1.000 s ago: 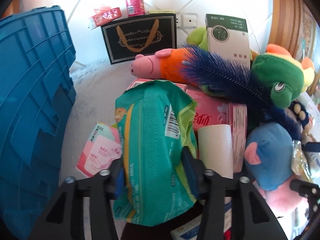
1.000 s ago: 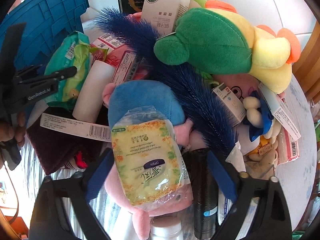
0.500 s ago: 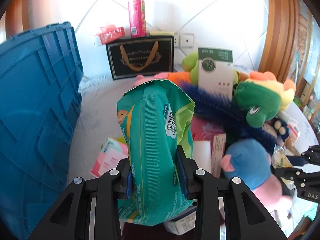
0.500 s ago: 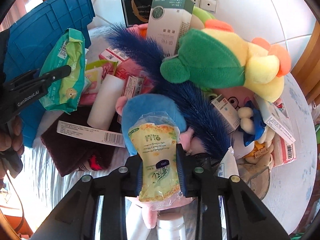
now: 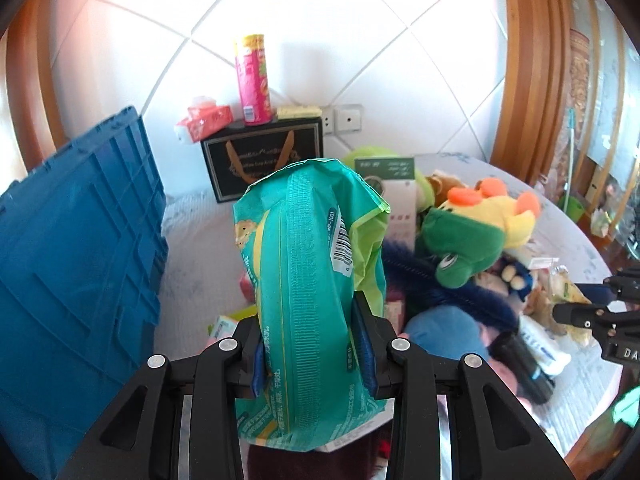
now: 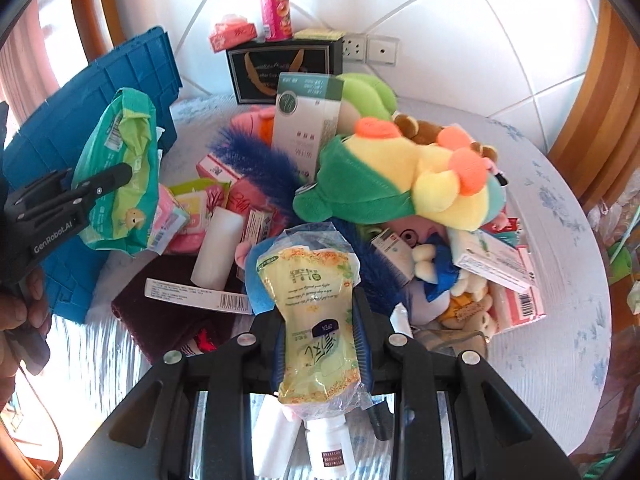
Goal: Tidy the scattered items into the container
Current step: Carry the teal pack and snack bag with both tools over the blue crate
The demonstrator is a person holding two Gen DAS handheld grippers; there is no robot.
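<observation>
The left gripper (image 5: 314, 354) jaws are closed on the green wipes pack (image 5: 308, 280), lifted; the blue container (image 5: 76, 272) wall stands at 9 o'clock. The right gripper (image 6: 320, 346) jaws pinch the yellow wipes packet (image 6: 316, 320) above the pile; bare worktop (image 6: 560, 320) lies at 3 o'clock.

Both wrist views close above the table (image 6: 560, 240), angled down toward the tiled wall (image 5: 320, 40). Shared: blue crate (image 5: 72, 272) (image 6: 132, 72), black box (image 5: 264, 160) (image 6: 284, 68), green plush (image 5: 464, 244) (image 6: 360, 188).

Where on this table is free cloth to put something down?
Bare cloth lies right of the plush pile, toward the table edge, and between the blue crate and black box. The middle is crowded.
</observation>
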